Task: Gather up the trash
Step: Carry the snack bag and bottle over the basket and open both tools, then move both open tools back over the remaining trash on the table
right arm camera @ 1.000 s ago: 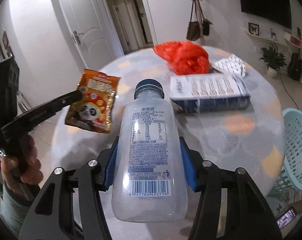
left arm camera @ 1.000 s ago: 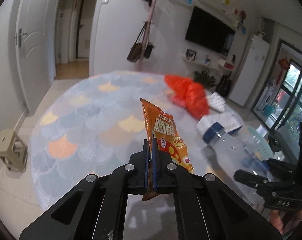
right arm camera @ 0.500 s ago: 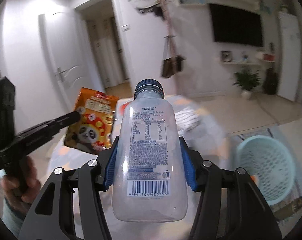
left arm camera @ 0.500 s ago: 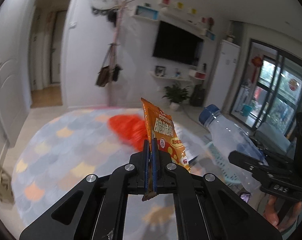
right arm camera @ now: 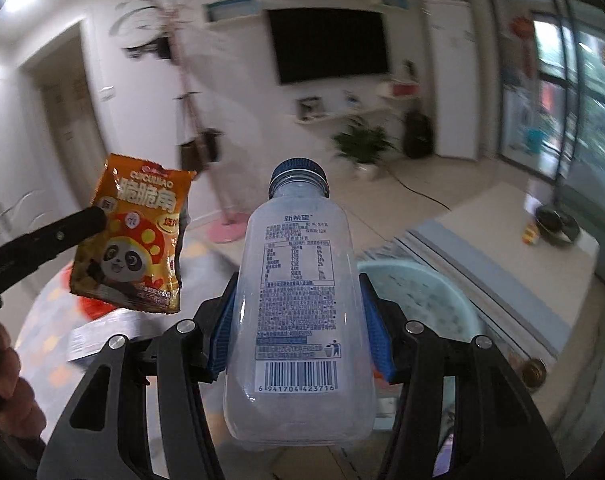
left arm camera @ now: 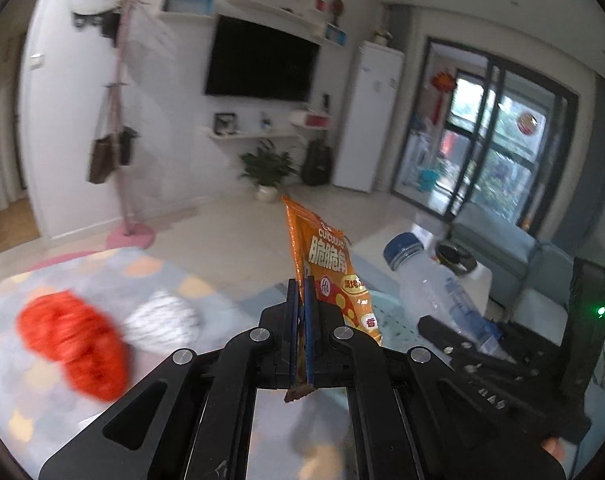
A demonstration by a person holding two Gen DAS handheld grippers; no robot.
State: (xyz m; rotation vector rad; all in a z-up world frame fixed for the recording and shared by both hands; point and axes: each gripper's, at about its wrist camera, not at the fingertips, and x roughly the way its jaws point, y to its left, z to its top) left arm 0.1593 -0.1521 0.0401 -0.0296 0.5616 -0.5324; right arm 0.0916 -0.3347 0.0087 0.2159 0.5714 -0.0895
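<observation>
Both grippers up in the air, basket out front

Left gripper [left arm camera: 301,300] pinches the snack packet [left arm camera: 326,272], right gripper [right arm camera: 298,312] clamps the bottle [right arm camera: 298,312] just to its right, cap pointing away. The basket [right arm camera: 434,300] sits on the floor ahead, lower right, beside the worktop [left arm camera: 62,292] with the bag [left arm camera: 74,340] on it.

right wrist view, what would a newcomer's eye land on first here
The clear plastic bottle with a blue cap fills the centre, clamped in the right gripper. To its left hangs the orange panda snack packet, pinched by the left gripper. A pale green basket sits just behind the bottle.
</observation>
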